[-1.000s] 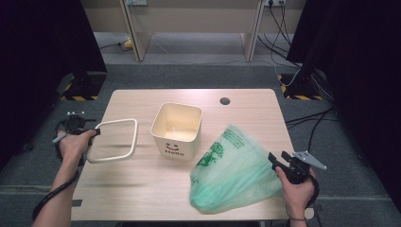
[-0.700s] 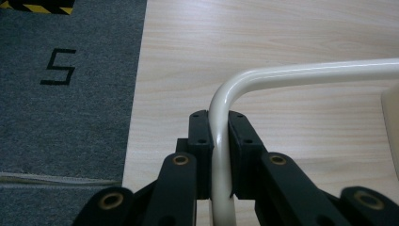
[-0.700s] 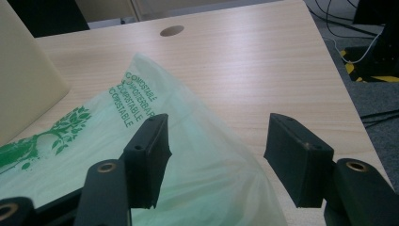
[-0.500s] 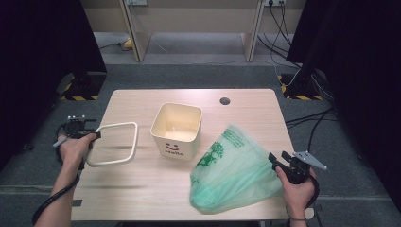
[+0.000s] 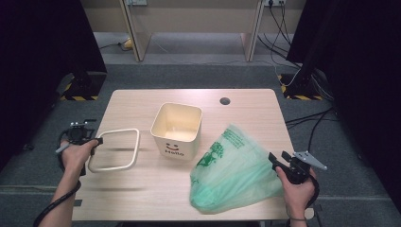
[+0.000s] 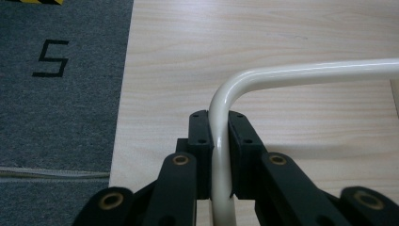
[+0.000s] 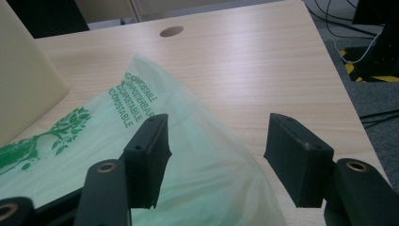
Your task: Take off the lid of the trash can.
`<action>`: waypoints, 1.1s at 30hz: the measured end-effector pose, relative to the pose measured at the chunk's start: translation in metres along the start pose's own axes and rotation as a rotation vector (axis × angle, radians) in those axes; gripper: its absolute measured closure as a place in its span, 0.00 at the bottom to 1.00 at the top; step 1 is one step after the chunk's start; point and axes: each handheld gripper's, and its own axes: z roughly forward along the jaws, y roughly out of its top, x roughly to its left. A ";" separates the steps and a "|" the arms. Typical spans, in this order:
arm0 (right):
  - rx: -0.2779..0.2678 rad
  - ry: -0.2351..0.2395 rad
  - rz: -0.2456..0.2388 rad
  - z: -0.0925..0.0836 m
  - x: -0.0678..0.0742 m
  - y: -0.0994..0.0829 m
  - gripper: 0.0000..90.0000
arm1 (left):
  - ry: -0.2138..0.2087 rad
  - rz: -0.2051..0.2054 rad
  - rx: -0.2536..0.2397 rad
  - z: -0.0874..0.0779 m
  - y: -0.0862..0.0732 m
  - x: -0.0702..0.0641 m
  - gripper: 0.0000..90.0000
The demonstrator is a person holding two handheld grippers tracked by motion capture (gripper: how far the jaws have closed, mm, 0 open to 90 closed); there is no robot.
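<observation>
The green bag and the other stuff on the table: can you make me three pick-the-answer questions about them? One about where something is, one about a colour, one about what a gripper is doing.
1. Where is the bag from the bin?
A. inside it
B. beside it, on the right gripper's side
C. under the table

2. What colour is the print on the bag?
A. red
B. black
C. green

3. What is the left gripper doing?
A. clamping the frame
B. standing wide open
C. gripping the bag

Answers: 1 B, the high view shows the bag lying on the table next to the bin, toward the right gripper. 2 C, the tree and letters are dark green. 3 A, in the left gripper view its jaws press both sides of the cream tube.
</observation>
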 end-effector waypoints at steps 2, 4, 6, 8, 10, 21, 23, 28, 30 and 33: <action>-0.001 0.000 0.000 0.000 0.000 0.000 0.44 | -0.002 0.000 0.002 0.001 -0.002 0.000 0.90; -0.001 0.001 0.001 0.000 0.000 0.000 0.44 | -0.004 0.001 0.003 0.001 -0.004 0.000 0.90; -0.002 0.000 -0.003 0.000 0.000 0.000 0.44 | -0.006 0.005 0.004 0.002 -0.006 0.000 0.90; -0.003 0.000 -0.001 0.000 0.000 0.000 0.44 | -0.013 0.005 0.004 0.003 -0.008 0.000 0.90; -0.002 0.001 0.002 0.000 0.000 0.000 0.44 | -0.019 0.003 0.007 0.004 -0.011 0.001 0.90; -0.002 0.002 0.006 0.000 0.000 0.000 0.44 | -0.022 0.017 0.013 0.008 -0.025 0.001 0.90; -0.002 0.002 0.006 0.000 0.000 0.000 0.44 | -0.024 0.017 0.016 0.009 -0.027 0.001 0.90; -0.002 0.002 0.007 0.000 0.000 0.000 0.44 | -0.027 0.015 0.014 0.011 -0.032 0.003 0.90; -0.001 0.003 0.011 0.000 0.000 0.000 0.44 | -0.025 0.019 0.016 0.011 -0.034 0.005 0.90; -0.001 0.002 0.005 0.000 0.000 0.000 0.44 | -0.024 0.022 0.018 0.011 -0.037 0.006 0.90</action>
